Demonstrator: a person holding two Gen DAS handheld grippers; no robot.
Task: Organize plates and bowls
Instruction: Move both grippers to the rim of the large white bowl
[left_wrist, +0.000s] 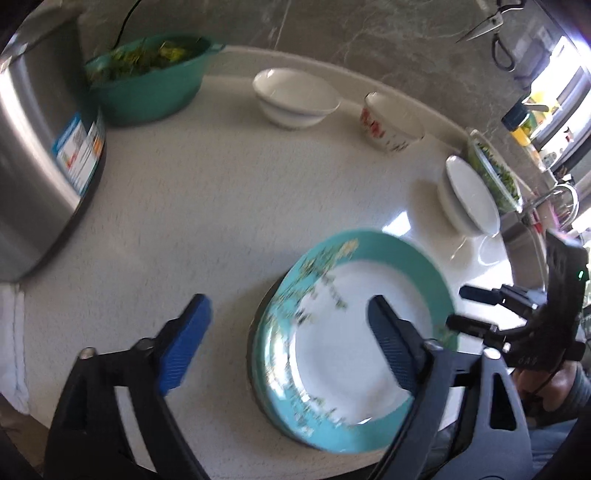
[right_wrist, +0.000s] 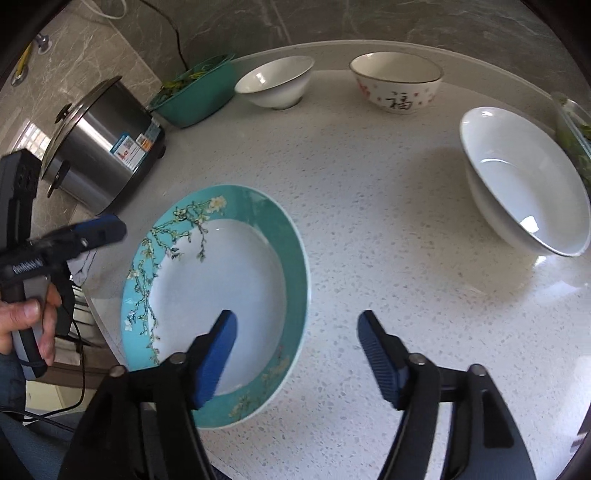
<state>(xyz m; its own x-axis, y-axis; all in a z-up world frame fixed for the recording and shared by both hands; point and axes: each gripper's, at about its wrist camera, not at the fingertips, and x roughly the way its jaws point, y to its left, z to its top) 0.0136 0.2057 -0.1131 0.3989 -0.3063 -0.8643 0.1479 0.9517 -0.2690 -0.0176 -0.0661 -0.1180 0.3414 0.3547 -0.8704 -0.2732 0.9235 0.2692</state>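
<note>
A teal-rimmed plate with a blossom pattern (left_wrist: 354, 321) (right_wrist: 221, 280) lies on the white speckled counter (right_wrist: 369, 229), seemingly on top of other plates. My left gripper (left_wrist: 288, 332) is open above the plate's left edge. My right gripper (right_wrist: 295, 350) is open over the plate's right rim and holds nothing. A small white bowl (left_wrist: 295, 98) (right_wrist: 275, 83) and a patterned bowl (left_wrist: 389, 123) (right_wrist: 397, 83) stand at the back. A large white bowl (left_wrist: 467, 194) (right_wrist: 524, 181) sits at the right.
A steel rice cooker (left_wrist: 40, 136) (right_wrist: 99, 140) stands at the left. A teal basin of greens (left_wrist: 147, 79) (right_wrist: 195, 92) is at the back left. A clear container of greens (left_wrist: 495, 170) sits by the sink at the far right.
</note>
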